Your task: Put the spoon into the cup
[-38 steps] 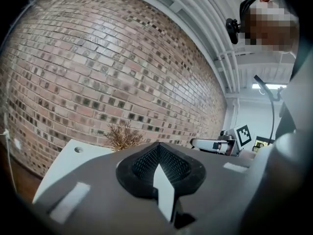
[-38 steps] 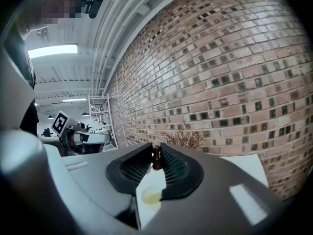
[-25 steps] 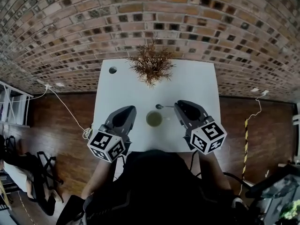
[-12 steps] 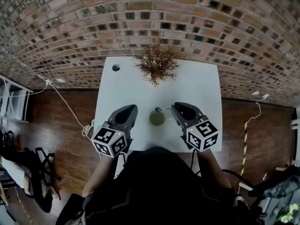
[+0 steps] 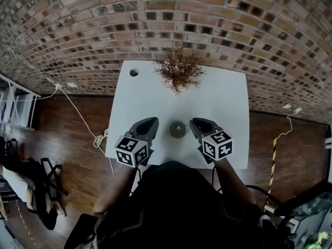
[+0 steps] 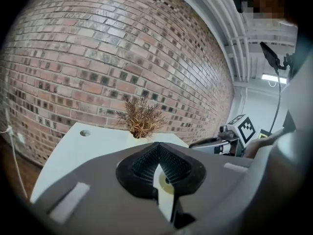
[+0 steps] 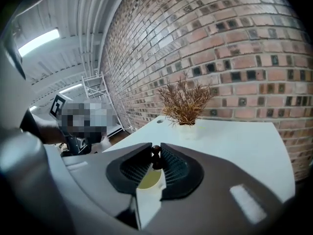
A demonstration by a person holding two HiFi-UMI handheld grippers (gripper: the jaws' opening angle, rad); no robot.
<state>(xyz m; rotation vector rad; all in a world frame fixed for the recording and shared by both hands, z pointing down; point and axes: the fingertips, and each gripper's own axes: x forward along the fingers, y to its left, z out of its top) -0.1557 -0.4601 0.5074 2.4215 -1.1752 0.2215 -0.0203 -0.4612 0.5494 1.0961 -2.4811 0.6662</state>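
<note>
Descent — you've lowered the right gripper [image 5: 194, 124], fingers pinching the spoon [image 7: 155, 158], and the left gripper [image 6: 157, 146], fingers closed empty, beside the cup [image 5: 178, 129] — release looks near.

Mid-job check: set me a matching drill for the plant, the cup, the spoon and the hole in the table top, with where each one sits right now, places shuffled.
Things:
1. plant
2. cup
3. spoon
4. hole

Places:
A. far left corner of the table
B. on the table, between the left gripper and the right gripper
C. pinched at the tips of the right gripper, just above the cup
D. middle of the table's far edge, by the brick wall

Pairs: 1-D, 2-B, 3-C, 4-A
</note>
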